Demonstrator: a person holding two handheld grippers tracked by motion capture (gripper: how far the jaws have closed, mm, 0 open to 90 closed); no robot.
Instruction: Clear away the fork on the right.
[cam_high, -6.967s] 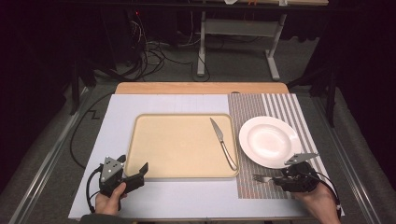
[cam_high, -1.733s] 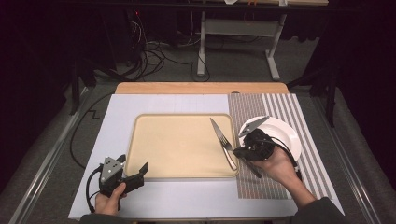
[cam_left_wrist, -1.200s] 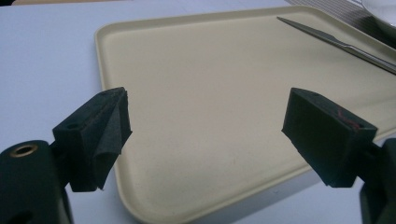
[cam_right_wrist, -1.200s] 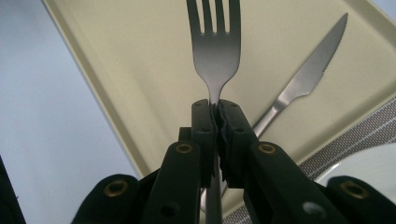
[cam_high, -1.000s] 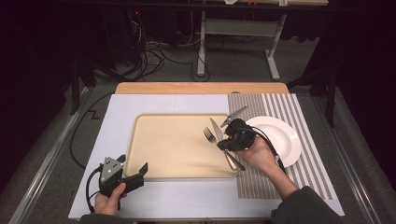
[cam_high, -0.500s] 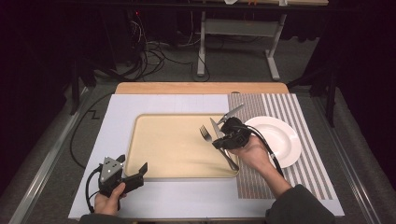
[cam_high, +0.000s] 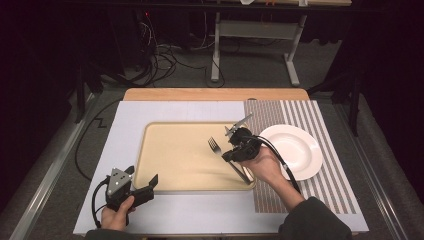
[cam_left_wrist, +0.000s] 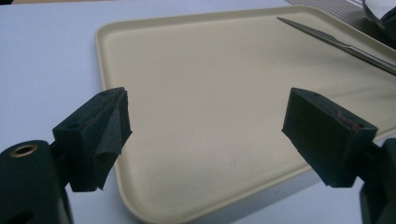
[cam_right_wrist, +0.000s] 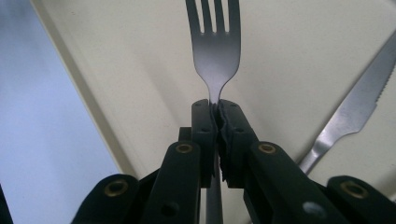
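Item: fork, metal, four tines. Clamped by the neck between the shut jaws of the right claw, tines pointing away from the hand. Location: held over the right part of the tray, not resting on it as far as the high view lets one judge.

Item: knife, metal, serrated edge. Lies flat inside the tray along its right side, just beside the fork; partly covered by the right hand in the high view.

Item: tray, beige, shallow rim. Sits on the white mat in the middle of the table. Bare apart from the knife.

Item: plate, white, bare. Stands on the striped placemat right of the tray, close to the right wrist.

Item: left claw. Jaws wide apart, gripping nothing; rests at the tray's near left corner, pointing across it.

Progress, as judged: the fork is lifted and over the tray; setting it down and letting go appear to be left.

Obstructions: the knife, near the likely landing spot; the fork should come down to its left. Tray rim low, no hindrance.
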